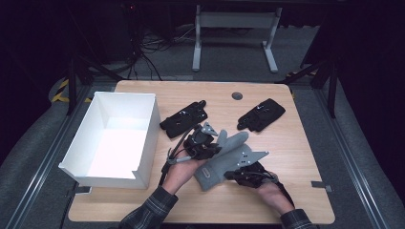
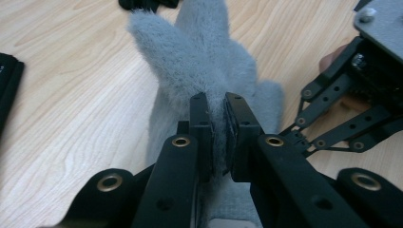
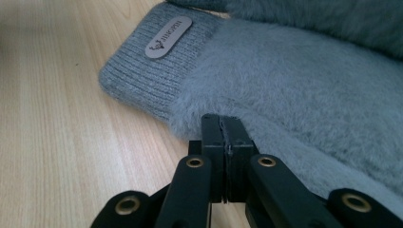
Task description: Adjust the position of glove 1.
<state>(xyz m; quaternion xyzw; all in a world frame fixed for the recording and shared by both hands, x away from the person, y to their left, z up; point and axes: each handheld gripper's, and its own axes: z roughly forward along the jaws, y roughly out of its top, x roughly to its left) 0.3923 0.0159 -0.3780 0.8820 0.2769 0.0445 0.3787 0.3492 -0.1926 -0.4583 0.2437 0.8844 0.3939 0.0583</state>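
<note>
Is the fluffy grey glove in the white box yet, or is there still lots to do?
Not yet. The white box looks empty, so nothing seems done. Right now the left gripper and right gripper both pinch the grey glove on the table. If things go in the box, the glove and two black gloves remain.

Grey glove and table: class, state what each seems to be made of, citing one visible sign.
Grey glove: seems soft fuzzy knit, since fine hairs stand off the body and the cuff is ribbed. Table: looks like pale wood or wood-look laminate, smooth with printed-looking grain.
</note>
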